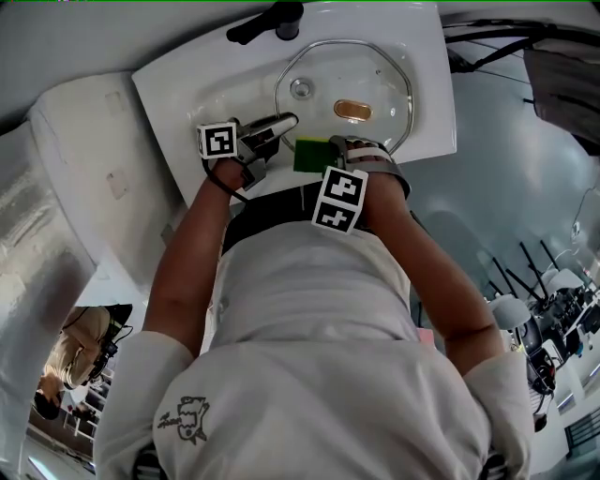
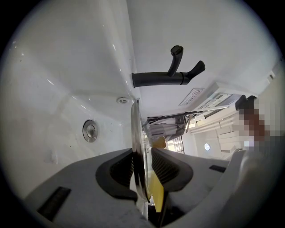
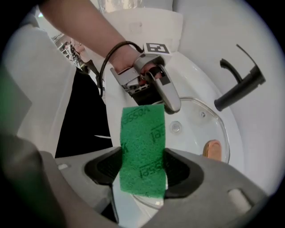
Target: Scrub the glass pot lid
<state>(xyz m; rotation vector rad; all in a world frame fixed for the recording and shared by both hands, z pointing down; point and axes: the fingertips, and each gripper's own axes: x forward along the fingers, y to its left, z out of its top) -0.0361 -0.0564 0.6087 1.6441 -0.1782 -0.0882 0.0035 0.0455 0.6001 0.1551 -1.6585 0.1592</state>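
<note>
Carrier: white sink, just in front of me.
Far rim: black tap.
Basin floor: drain.
Over basin: lid, roughly flat; I can't tell whether it touches.

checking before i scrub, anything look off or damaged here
Nothing stands out: the glass lid sits intact in the sink, its rim clamped by the left gripper, and the right gripper grips the green pad.

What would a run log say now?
left gripper: shut on rim of round glass pot lid | right gripper: shut on green scouring pad | lid: in white sink basin
</note>
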